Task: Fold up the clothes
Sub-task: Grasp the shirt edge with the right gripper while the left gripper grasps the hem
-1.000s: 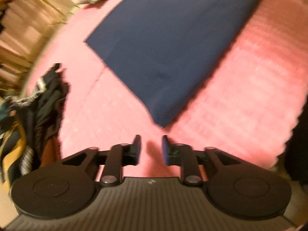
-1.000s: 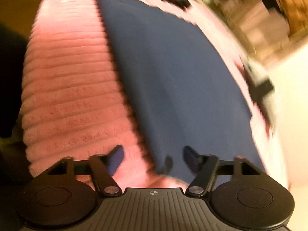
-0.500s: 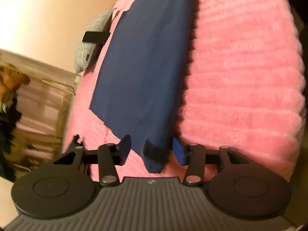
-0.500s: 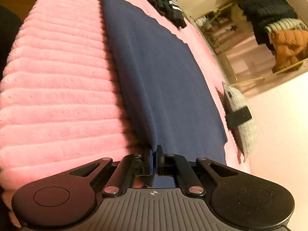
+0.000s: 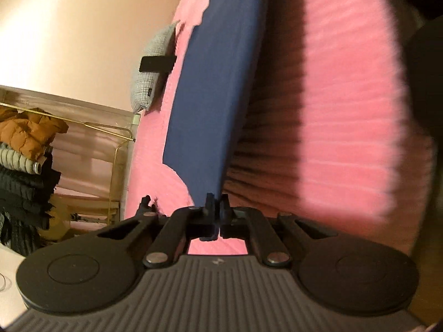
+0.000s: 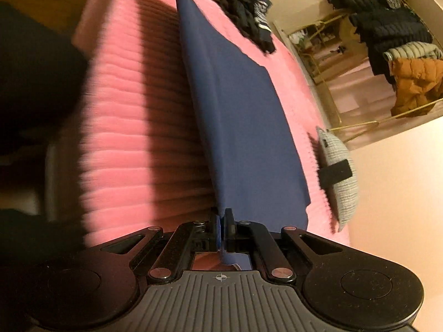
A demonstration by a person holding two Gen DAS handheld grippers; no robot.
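Note:
A navy blue cloth (image 5: 218, 83) stretches lengthwise over a pink ribbed bedspread (image 5: 340, 127). My left gripper (image 5: 217, 203) is shut on one near corner of it, the fabric pinched between the pads and lifted off the bed. In the right wrist view the same navy cloth (image 6: 243, 116) runs away from me, and my right gripper (image 6: 222, 217) is shut on its other near corner, with a strip of fabric hanging below the fingers. The near edge is raised, casting a shadow on the bedspread (image 6: 133, 144).
A grey pillow with a black band (image 5: 155, 63) (image 6: 339, 171) lies at the bed's edge by the wall. Dark clothes (image 6: 249, 8) are heaped at the far end. A gold rack with hung jackets (image 5: 25, 149) (image 6: 398, 63) stands beyond the bed.
My left gripper closed on the cloth's corner, which stood between open fingers before. Both grippers lifted the near edge, and a shadow now lies under it. The right gripper had shut earlier.

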